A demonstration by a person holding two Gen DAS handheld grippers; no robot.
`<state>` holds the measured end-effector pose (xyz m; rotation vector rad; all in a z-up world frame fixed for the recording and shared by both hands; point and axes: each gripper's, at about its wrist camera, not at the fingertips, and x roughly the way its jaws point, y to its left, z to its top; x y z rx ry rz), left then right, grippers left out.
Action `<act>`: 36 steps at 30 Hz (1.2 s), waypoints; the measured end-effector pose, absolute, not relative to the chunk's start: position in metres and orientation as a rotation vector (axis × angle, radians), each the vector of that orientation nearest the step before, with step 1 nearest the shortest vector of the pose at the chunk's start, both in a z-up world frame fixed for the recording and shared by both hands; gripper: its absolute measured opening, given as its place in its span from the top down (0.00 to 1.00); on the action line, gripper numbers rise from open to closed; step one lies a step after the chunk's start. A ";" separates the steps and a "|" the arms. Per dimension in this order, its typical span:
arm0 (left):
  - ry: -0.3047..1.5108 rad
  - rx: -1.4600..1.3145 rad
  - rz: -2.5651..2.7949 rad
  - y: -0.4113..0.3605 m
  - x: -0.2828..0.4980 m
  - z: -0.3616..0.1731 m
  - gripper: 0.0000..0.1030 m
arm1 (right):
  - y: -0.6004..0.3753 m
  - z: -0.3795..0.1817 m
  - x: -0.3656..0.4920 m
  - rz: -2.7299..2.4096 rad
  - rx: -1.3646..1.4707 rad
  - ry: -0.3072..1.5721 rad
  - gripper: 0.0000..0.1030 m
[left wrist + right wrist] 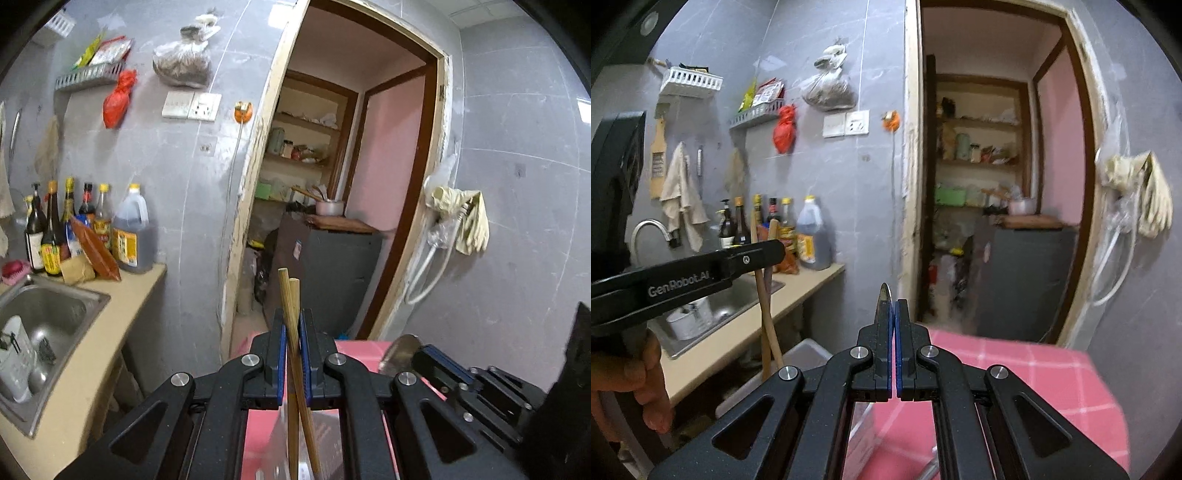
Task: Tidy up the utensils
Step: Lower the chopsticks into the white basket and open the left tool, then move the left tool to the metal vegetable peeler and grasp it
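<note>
- Left wrist view: the left gripper (293, 325) fills the lower centre, its blue-lined jaws clamped on a pair of wooden chopsticks (291, 310). The sticks cross between the jaws, and their blunt ends poke up past the tips.
- At the lower right of this view, the right gripper (415, 356) reaches in from the side, holding a metal spoon (400, 354) whose bowl shows at its tip.
- Beneath both grippers lies a table (360, 350) covered in pink cloth.
- Along the left edge runs a beige counter (122, 314) with a steel sink (55, 314) set into it. A row of sauce bottles (88, 229) stands at the back of the counter against a grey tiled wall (177, 184).
- High on that wall hang a small rack, a red bag and a clear bag, with a white switch plate beside them.
- At centre, an open doorway (351, 166) leads to a pink-walled storeroom with shelves and a dark cabinet.
- Right wrist view: the right gripper (894, 306) sits at lower centre, jaws pressed together on the spoon (885, 293), seen edge-on as a thin metal sliver rising above the tips.
- At the left, the left gripper (764, 254) crosses the frame, carried by a person's hand (646, 387), with the chopsticks (764, 314) hanging down from its jaws.
- The pink checked table (1034, 373) spreads across the lower right.
- Behind, at the left, are the counter (768, 317), the sink (731, 295) with a curved tap, the bottles (783, 229) and towels on wall hooks.
- The doorway (990, 184) stands at the right of centre.
</note>
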<state>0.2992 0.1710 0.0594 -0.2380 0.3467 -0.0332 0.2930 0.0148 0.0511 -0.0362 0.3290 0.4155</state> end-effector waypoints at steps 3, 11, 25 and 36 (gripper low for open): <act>0.339 -0.258 -0.051 0.175 0.288 0.054 0.93 | 0.009 0.041 0.296 0.450 -0.004 0.361 0.98; 0.393 -0.300 -0.092 0.180 0.281 0.047 0.93 | 0.005 0.028 0.299 0.492 0.036 0.409 0.96; 0.400 -0.353 -0.110 0.176 0.257 0.043 0.44 | -0.045 0.033 0.279 0.430 0.168 0.403 0.64; 0.283 -0.265 -0.014 0.126 0.214 0.047 0.00 | -0.121 0.052 0.234 0.250 0.168 0.314 0.03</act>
